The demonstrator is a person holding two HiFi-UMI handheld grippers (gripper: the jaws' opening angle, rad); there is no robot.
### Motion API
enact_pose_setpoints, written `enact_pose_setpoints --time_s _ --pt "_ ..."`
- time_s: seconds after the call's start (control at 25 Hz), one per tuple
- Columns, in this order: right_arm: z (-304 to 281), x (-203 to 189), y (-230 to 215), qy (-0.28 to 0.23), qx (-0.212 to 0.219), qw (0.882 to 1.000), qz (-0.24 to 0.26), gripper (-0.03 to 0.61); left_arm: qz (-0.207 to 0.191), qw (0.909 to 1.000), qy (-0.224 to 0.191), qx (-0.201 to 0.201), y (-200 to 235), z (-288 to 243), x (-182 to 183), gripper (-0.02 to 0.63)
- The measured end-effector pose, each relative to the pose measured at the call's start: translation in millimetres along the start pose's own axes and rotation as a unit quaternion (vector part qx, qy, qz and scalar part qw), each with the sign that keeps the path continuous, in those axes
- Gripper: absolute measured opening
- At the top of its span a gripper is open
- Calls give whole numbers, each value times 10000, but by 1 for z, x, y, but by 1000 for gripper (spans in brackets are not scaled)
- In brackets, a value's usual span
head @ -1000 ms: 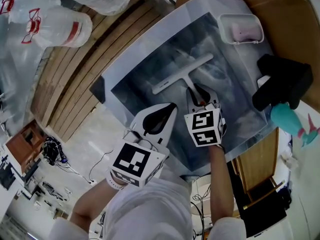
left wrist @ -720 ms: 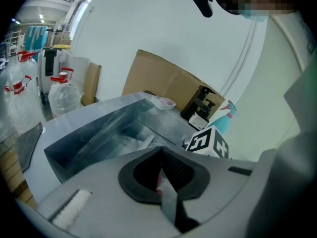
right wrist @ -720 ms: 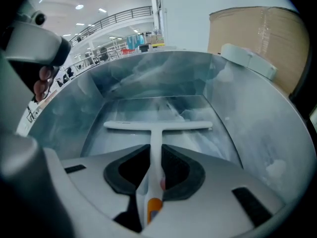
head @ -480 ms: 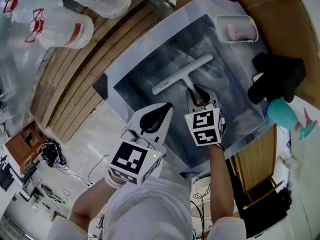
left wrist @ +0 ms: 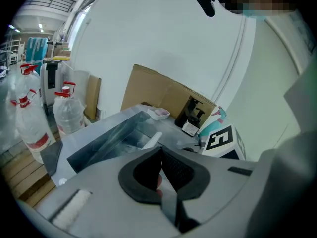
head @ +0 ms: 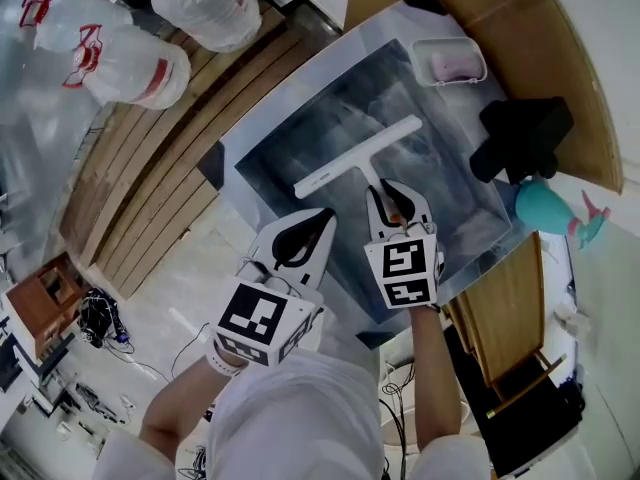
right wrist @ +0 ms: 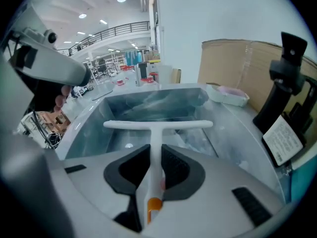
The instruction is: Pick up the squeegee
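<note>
While right claw (head: 388, 190) clamps the squeegee (head: 357, 156) handle, ready to lift | left claw (head: 326, 216) closed, empty, just spare

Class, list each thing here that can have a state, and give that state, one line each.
right gripper, shut on the squeegee's handle.
left gripper, shut, empty.
squeegee, held by its handle.
white tray, open, holding a pink thing.
plastic bottles, upright, capped.
</note>
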State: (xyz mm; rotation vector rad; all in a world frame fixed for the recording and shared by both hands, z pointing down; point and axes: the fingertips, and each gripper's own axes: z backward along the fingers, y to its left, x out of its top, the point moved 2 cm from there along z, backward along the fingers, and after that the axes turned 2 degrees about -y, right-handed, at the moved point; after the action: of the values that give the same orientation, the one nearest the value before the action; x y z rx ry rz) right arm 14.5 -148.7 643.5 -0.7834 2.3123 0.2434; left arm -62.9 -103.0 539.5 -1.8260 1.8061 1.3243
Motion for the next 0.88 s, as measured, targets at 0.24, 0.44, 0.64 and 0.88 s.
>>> enact_pose_setpoints --time_s 0.24,0.44,0.64,0.88 --pt "42 21 6 -392 -276 9988 -86 63 -147 9997 -175 -46 -14 21 11 6" --pt "89 38 12 -732 -543 9957 -187 63 -264 9992 -268 -96 -33 47 19 6" --pt "135 55 22 -1064 -724 9915 -197 64 -357 9986 -380 -124 -47 75 30 6" --pt "192 77 29 -1554 -1046 9819 -279 63 -526 9967 -615 -119 -63 112 50 6"
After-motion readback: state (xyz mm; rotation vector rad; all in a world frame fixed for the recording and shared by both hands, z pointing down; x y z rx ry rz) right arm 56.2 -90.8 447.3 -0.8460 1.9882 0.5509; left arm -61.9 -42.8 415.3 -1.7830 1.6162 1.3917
